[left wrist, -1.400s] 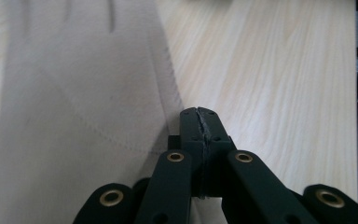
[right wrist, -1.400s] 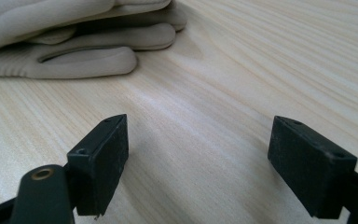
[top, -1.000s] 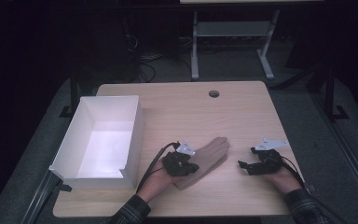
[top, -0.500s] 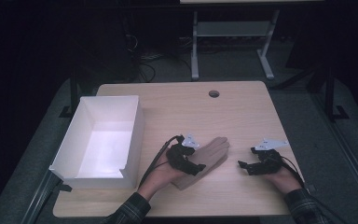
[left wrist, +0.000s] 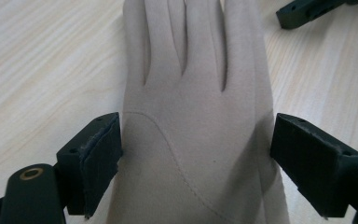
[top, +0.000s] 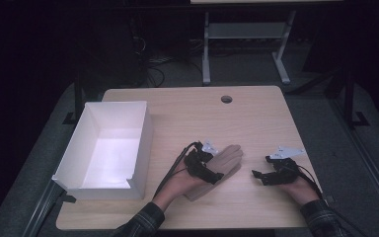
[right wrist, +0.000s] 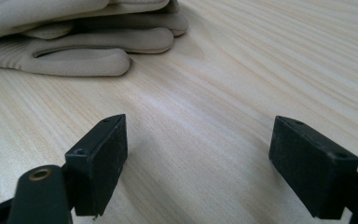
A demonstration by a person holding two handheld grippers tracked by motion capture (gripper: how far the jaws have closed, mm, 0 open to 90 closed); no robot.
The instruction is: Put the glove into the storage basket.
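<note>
A beige glove (top: 230,157) lies flat near the table's front edge, fingers pointing away and to the right. My left gripper (top: 216,174) rests over its palm. In the left gripper view the glove (left wrist: 196,116) lies between the two black jaws of the left gripper (left wrist: 198,161). These have just been opening and now stand wide at the glove's two edges without pinching it. My right gripper (top: 258,176) sits to the right of the glove, open with only bare wood between its jaws. From the right gripper (right wrist: 198,163), the glove's fingertips (right wrist: 84,51) lie ahead on the left.
A white open box (top: 146,143) stands on the left part of the wooden table (top: 256,123). A round cable hole (top: 226,98) sits near the far edge. One jaw of the right gripper (left wrist: 303,9) shows beyond the glove. A metal stand (top: 246,34) stands behind the table.
My left hand has slid a little to the right and forward along the glove. The right hand and the glove have stayed put.
</note>
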